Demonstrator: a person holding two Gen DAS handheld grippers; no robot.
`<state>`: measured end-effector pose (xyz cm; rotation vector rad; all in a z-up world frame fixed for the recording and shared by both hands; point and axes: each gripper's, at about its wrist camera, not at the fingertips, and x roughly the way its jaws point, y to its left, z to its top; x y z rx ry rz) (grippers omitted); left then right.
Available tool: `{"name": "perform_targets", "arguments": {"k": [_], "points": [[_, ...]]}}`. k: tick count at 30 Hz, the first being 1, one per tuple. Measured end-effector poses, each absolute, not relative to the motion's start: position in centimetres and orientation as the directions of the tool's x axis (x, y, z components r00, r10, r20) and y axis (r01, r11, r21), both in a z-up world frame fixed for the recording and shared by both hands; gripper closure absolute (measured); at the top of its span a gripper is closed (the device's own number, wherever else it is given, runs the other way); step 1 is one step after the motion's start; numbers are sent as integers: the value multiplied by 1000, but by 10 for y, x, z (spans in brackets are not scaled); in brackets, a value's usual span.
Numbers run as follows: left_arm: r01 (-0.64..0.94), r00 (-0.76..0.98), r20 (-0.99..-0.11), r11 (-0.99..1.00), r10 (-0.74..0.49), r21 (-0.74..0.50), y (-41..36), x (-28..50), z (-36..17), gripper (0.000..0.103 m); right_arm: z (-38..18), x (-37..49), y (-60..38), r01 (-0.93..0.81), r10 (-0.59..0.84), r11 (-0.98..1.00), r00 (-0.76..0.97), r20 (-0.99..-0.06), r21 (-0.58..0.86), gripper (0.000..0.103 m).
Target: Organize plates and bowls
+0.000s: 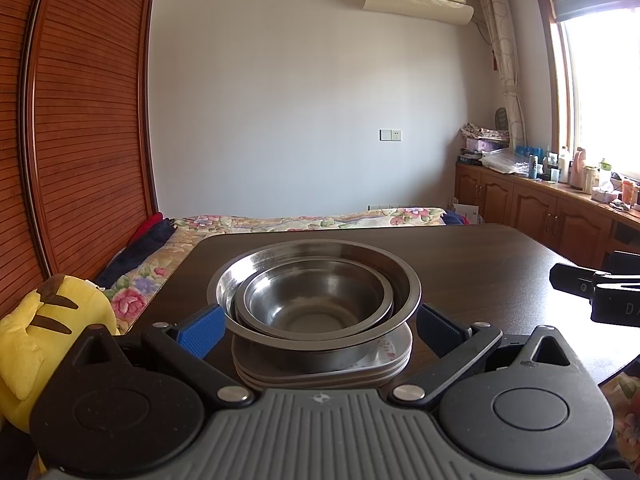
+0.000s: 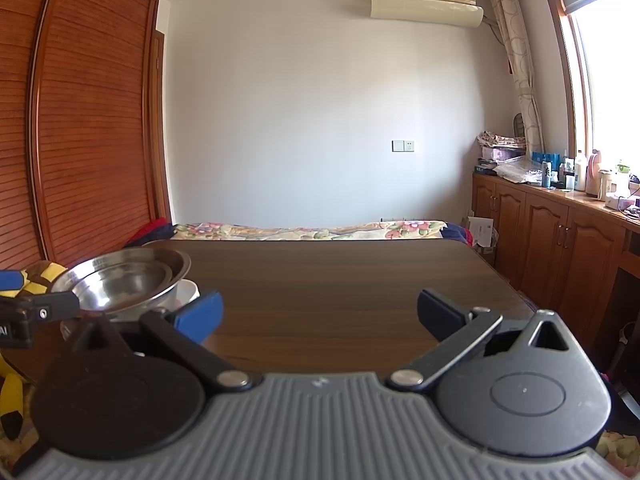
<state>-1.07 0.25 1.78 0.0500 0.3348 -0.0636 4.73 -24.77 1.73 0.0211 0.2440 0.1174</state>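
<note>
Two nested steel bowls sit tilted on a low stack of plates near the table's front left. The large bowl holds the smaller bowl. A white floral plate tops the stack under them. My left gripper is open, its blue pads on either side of the bowls at rim height. In the right wrist view the bowls show at far left, with a left gripper finger by their rim. My right gripper is open above bare table, holding nothing.
The dark wooden table stretches back and right. A yellow plush toy lies off its left edge. A floral bed is behind, a wooden wardrobe left, and low cabinets with bottles right.
</note>
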Motion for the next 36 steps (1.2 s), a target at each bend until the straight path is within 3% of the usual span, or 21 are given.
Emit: {"name": "perform_targets", "arguments": {"k": [36], "points": [[74,942,-331,996,-56,40,1,-12,17,0,19,47,-244,-115,117,993,964,-240,25,0]]}}
